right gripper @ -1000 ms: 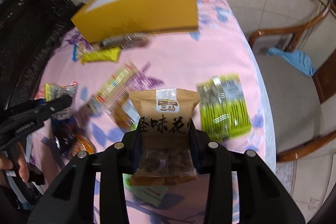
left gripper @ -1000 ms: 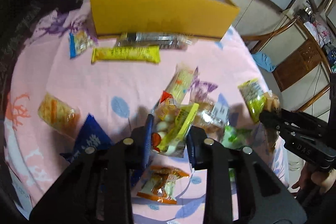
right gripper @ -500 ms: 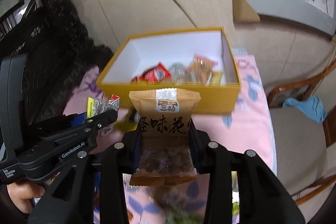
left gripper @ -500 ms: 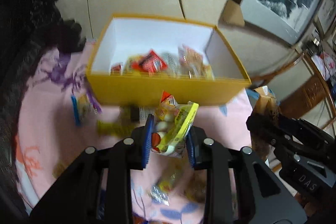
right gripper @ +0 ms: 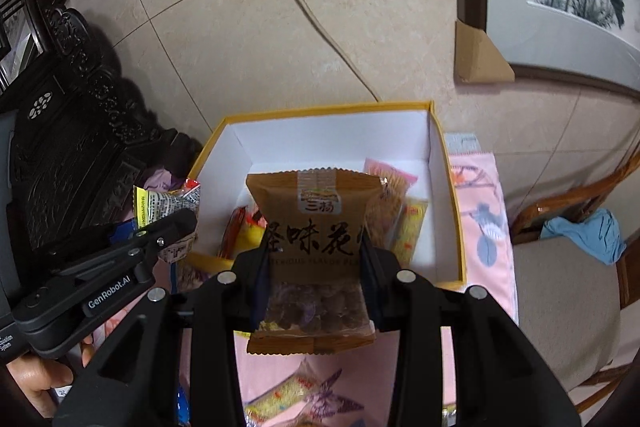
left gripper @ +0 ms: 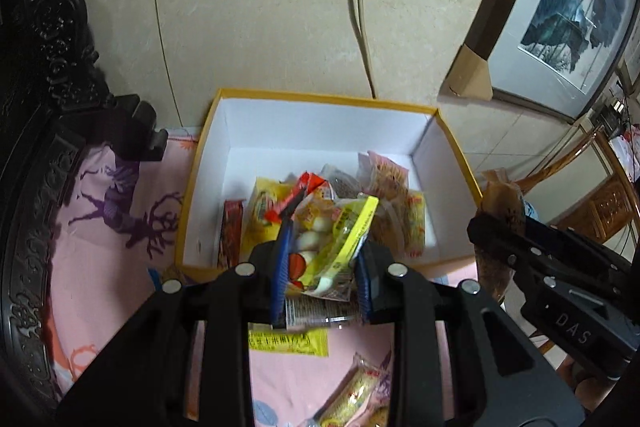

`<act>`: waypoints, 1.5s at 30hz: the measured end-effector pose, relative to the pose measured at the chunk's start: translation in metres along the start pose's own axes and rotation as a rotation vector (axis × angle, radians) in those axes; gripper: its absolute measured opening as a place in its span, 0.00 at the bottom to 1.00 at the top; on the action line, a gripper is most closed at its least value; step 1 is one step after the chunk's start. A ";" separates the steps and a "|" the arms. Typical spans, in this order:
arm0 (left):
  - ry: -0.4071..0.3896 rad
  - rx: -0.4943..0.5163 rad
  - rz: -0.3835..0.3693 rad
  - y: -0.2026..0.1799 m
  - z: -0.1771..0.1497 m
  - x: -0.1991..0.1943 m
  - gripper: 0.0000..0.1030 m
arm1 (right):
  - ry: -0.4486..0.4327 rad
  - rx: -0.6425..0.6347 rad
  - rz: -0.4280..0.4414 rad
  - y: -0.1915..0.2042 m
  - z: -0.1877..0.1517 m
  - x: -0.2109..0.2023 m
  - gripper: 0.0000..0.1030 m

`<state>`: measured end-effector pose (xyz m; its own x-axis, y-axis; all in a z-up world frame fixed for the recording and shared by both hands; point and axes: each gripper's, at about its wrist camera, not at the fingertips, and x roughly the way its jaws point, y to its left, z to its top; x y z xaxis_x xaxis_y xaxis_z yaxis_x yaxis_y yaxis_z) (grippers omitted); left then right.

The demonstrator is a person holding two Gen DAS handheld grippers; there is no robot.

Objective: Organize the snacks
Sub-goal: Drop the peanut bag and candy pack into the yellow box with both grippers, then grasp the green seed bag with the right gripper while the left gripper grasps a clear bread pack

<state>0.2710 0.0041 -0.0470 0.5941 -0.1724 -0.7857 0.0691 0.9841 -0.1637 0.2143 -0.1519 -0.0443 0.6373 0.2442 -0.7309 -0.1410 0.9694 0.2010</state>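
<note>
While loose packets still litter the pink patterned tablecloth (left gripper: 112, 267), a person holds two black two-finger grippers over the near wall of an open yellow cardboard box with a white lining (left gripper: 320, 131), each with a snack pinched between narrow jaws.

The left gripper (left gripper: 322, 267) clamps a clear-and-yellow packet of small white round sweets (left gripper: 324, 243), its blue-lined fingers (left gripper: 282, 259) pressing the packet's two sides. The packet stands on end, long axis running along the fingers, top pointing forward and down into the box. It hangs just past the near wall, over the heap of packets already inside.

The right gripper (right gripper: 316, 267) grips a brown paper-look packet of nuts with black lettering (right gripper: 314, 227), held by its flanks, crimped top edge forward toward the far wall and clear lower window nearest the camera. Its long axis also lies along the fingers. Seen from the left wrist, this packet sits at the box's right-hand wall, near the corner, so the left hand looks the better placed over the pile, the right over the barer floor on its side.

Beyond both, the box's far half is bare white. From here, the drop looks to turn only on each packet clearing the near rim. Behind the box rise a tiled wall and a grey power cable (left gripper: 358, 7).
</note>
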 end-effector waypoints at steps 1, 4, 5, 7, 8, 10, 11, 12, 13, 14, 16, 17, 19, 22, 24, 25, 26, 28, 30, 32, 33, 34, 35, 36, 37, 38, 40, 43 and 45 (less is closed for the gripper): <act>0.001 -0.003 0.000 0.001 0.003 0.003 0.27 | -0.001 -0.005 0.000 0.000 0.003 0.002 0.37; 0.003 -0.010 0.005 0.004 0.011 0.010 0.27 | -0.006 -0.013 -0.004 0.000 0.013 0.010 0.37; 0.006 -0.012 0.009 0.005 0.016 0.014 0.27 | -0.008 -0.013 -0.007 -0.001 0.018 0.013 0.37; 0.019 -0.011 0.008 0.006 0.023 0.021 0.28 | -0.012 -0.012 -0.011 -0.002 0.027 0.019 0.38; 0.030 -0.013 0.005 0.006 0.027 0.026 0.30 | -0.009 -0.014 -0.014 -0.001 0.032 0.025 0.39; 0.057 -0.023 0.025 0.007 0.034 0.035 0.61 | 0.020 -0.033 -0.010 -0.001 0.042 0.036 0.49; 0.055 -0.035 0.061 0.009 0.036 0.036 0.69 | 0.030 -0.047 -0.025 0.000 0.047 0.042 0.58; 0.040 -0.072 0.108 0.017 0.039 0.035 0.83 | 0.017 -0.049 -0.057 -0.001 0.050 0.043 0.62; 0.032 -0.094 0.096 0.021 0.039 0.034 0.86 | 0.004 -0.048 -0.057 -0.003 0.052 0.042 0.62; 0.030 -0.121 0.063 0.028 0.039 0.033 0.86 | 0.007 -0.047 -0.050 -0.005 0.054 0.041 0.62; 0.038 -0.128 0.074 0.033 0.038 0.032 0.86 | 0.008 -0.059 -0.055 -0.008 0.053 0.039 0.62; 0.037 -0.131 0.074 0.037 0.036 0.030 0.86 | 0.009 -0.063 -0.056 -0.009 0.052 0.037 0.62; 0.035 -0.145 0.055 0.042 0.031 0.023 0.86 | 0.029 -0.064 -0.049 -0.012 0.047 0.034 0.62; 0.019 -0.135 0.036 0.047 0.014 0.005 0.87 | 0.060 -0.084 -0.036 -0.021 0.028 0.024 0.64; 0.019 -0.126 0.031 0.049 -0.008 -0.007 0.89 | 0.098 -0.102 -0.030 -0.031 0.004 0.018 0.64; 0.022 -0.127 0.029 0.050 -0.019 -0.012 0.89 | 0.128 -0.104 -0.032 -0.040 -0.015 0.016 0.64; 0.028 -0.130 0.031 0.052 -0.032 -0.016 0.89 | 0.148 -0.099 -0.038 -0.049 -0.031 0.014 0.64; 0.045 -0.120 0.034 0.054 -0.066 -0.022 0.89 | 0.189 -0.081 -0.063 -0.066 -0.064 0.013 0.64; 0.073 -0.098 0.071 0.053 -0.102 -0.026 0.89 | 0.244 -0.052 -0.096 -0.087 -0.102 0.013 0.64; 0.105 -0.084 0.072 0.051 -0.132 -0.028 0.89 | 0.303 -0.015 -0.131 -0.108 -0.145 0.010 0.64; 0.130 -0.083 0.070 0.049 -0.154 -0.030 0.89 | 0.316 -0.006 -0.143 -0.114 -0.156 0.009 0.64; 0.144 -0.089 0.063 0.049 -0.164 -0.031 0.89 | 0.331 0.005 -0.159 -0.121 -0.170 0.007 0.64; 0.158 -0.096 0.052 0.049 -0.176 -0.033 0.89 | 0.350 0.029 -0.170 -0.129 -0.186 0.005 0.64; 0.176 -0.104 0.042 0.049 -0.189 -0.035 0.89 | 0.361 0.046 -0.171 -0.132 -0.193 0.004 0.64; 0.195 -0.105 0.034 0.049 -0.199 -0.036 0.89 | 0.374 0.071 -0.174 -0.138 -0.203 0.004 0.64; 0.208 -0.100 0.031 0.049 -0.204 -0.036 0.89 | 0.382 0.087 -0.176 -0.142 -0.208 0.003 0.64; 0.226 -0.087 0.041 0.049 -0.213 -0.038 0.89 | 0.389 0.118 -0.167 -0.147 -0.214 0.002 0.64; 0.221 -0.104 0.044 0.056 -0.214 -0.044 0.89 | 0.392 0.135 -0.120 -0.149 -0.219 0.003 0.64; 0.212 -0.108 0.048 0.057 -0.211 -0.047 0.89 | 0.384 0.126 -0.111 -0.147 -0.221 0.004 0.69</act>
<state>0.0780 0.0597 -0.1452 0.4127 -0.1423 -0.8997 -0.0475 0.9830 -0.1772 0.0701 -0.2874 -0.2208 0.3117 0.1529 -0.9378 0.0217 0.9856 0.1679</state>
